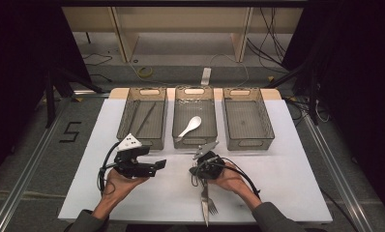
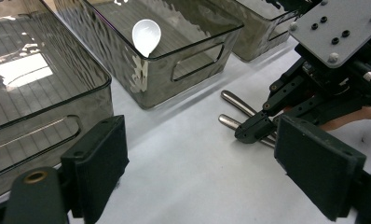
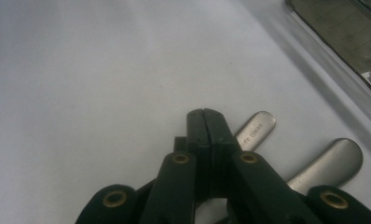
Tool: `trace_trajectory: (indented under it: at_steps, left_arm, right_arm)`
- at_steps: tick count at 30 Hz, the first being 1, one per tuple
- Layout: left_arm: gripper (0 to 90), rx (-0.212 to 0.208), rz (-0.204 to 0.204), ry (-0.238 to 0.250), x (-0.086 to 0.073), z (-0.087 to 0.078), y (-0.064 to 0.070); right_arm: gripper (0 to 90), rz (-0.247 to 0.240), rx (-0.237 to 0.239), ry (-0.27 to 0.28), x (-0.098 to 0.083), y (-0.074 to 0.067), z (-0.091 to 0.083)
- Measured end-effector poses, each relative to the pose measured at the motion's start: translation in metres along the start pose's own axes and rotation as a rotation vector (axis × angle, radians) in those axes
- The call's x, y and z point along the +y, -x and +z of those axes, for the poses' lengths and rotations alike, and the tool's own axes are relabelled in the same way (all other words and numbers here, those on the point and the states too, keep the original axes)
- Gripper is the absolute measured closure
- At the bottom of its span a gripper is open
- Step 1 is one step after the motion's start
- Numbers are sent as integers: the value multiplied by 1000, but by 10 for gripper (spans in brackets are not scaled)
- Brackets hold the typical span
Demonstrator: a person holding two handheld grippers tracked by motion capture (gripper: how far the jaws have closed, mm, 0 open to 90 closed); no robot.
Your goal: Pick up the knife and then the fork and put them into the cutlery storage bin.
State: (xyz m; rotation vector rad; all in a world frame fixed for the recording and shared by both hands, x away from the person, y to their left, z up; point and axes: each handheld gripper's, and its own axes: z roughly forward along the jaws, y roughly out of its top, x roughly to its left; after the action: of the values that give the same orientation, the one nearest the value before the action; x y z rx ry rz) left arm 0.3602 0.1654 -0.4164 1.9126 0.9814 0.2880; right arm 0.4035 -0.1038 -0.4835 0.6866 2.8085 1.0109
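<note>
The white counter [image 1: 287,159] carries 3 smoked-plastic bins in a row at its far side: the left bin [image 1: 143,118] holds a thin dark utensil, the middle bin [image 1: 195,116] a white spoon [image 1: 190,126], the right bin [image 1: 247,118] looks bare. Nearer the person lie a fork [image 1: 212,205] and a knife [image 1: 204,203], side by side, long axes running toward and away from the person, handles toward the bins.

The right gripper [image 1: 206,162] sits directly over those handles, fingers clenched together on nothing; the right gripper view puts both rounded handle ends [image 3: 256,130] just beside and under its closed tips, touching neither. The left gripper [image 1: 154,166], fingers released and wide, rests well to the left, so the right hand is nearer.

The left gripper view shows the handles [image 2: 237,103] lying parallel.
</note>
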Motion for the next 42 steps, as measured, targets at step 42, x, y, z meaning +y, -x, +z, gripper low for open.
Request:
trace_trajectory:
  at_steps: [42]
  left_arm:
    - [167, -3, -6, 6, 0, -1, 0]
  right_arm:
    - [900, 73, -82, -123, -40, 20, -48]
